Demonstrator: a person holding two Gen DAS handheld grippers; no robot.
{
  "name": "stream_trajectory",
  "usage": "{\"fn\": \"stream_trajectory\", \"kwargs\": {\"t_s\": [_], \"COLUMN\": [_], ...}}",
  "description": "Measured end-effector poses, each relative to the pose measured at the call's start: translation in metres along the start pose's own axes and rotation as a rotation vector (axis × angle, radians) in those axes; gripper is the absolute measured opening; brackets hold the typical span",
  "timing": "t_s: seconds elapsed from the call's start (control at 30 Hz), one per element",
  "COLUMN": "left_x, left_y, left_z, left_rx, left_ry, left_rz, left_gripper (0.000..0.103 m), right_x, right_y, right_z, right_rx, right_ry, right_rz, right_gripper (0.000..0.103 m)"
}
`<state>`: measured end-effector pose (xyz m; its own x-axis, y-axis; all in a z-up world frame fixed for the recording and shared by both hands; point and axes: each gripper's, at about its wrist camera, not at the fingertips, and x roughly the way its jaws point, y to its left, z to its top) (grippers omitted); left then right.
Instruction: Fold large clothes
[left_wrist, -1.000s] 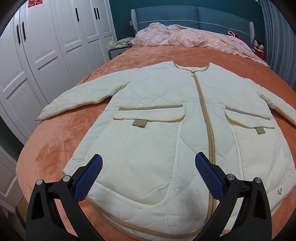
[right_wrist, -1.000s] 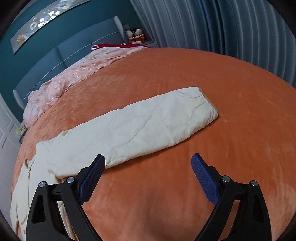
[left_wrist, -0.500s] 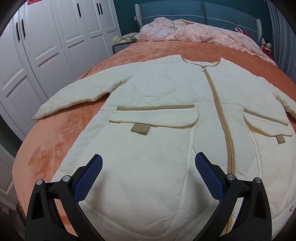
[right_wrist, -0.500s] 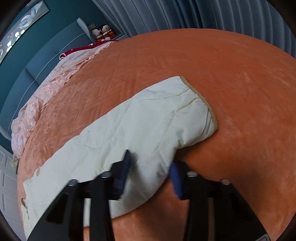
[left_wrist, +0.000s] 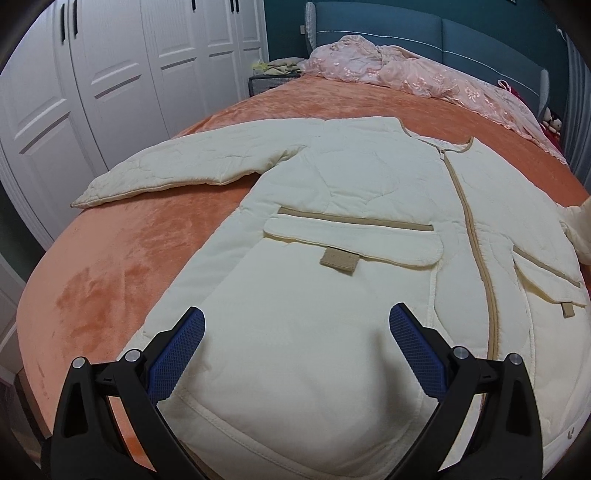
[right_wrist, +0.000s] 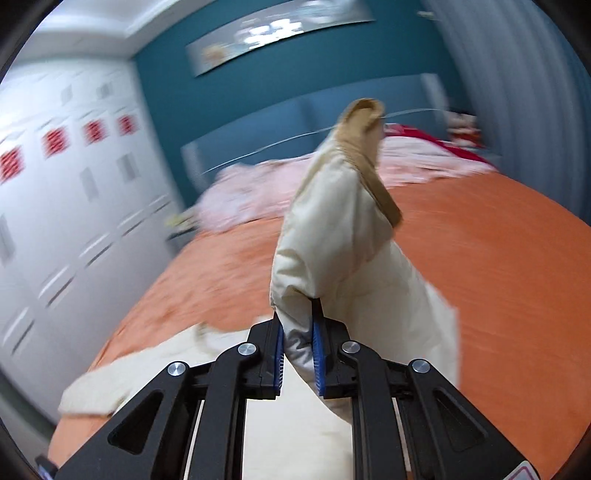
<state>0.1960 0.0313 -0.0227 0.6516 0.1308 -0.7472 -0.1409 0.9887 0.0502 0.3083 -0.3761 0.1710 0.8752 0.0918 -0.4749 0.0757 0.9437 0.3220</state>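
A cream quilted jacket with tan trim lies face up on the orange bedspread. Its left sleeve stretches out toward the wardrobe. My left gripper is open and empty, hovering over the jacket's lower hem. My right gripper is shut on the jacket's right sleeve and holds it lifted off the bed, with the tan-lined cuff pointing up. The right wrist view is motion-blurred. The lifted sleeve also shows at the right edge of the left wrist view.
A pink lace quilt is bunched at the blue headboard. White wardrobe doors run along the left side. A bedside table holds small items. Grey curtains hang on the right.
My right gripper closed on the right sleeve and lifted it off the bed, swinging toward the jacket body. My left gripper moved forward and left over the hem, still open.
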Motion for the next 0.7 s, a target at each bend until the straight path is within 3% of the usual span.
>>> {"fn": "stream_trajectory", "kwargs": {"t_s": [0.13,0.27,0.33,0.4,0.5,0.6,0.7], "left_x": [-0.001,0.001,0.004,0.007,0.01,0.016,0.033], "left_y": [0.018,0.035,0.044,0.051,0.058,0.051,0.038], "left_z": [-0.003,-0.005,-0.005,-0.003,0.005,0.023,0.045], "left_rx": [-0.015,-0.035,-0.056,-0.081,-0.123,-0.147,-0.212], "left_ry": [0.012,0.02,0.031,0.045,0.048,0.044,0.079], "left_rz": [0.011,0.017,0.001,-0.028,-0.09,-0.154,-0.253], "left_gripper": [0.098,0.098,0.098,0.098,0.098,0.098,0.098], "right_x": [0.046,0.091,0.105,0.107,0.083,0.056,0.044], "right_y": [0.115,0.185,0.214,0.236,0.234,0.2,0.139], "right_z": [-0.034,-0.084,-0.111,-0.135,-0.154,-0.154,-0.155], "right_rx": [-0.149,-0.191,-0.255,-0.303,-0.272,-0.176,-0.065], "right_ry": [0.103,0.242,0.301,0.346,0.329,0.293,0.295], "right_rz": [0.161,0.268,0.267,0.281,0.343,0.331,0.244], "right_gripper": [0.013,0.013,0.021,0.036,0.057,0.06,0.06]}}
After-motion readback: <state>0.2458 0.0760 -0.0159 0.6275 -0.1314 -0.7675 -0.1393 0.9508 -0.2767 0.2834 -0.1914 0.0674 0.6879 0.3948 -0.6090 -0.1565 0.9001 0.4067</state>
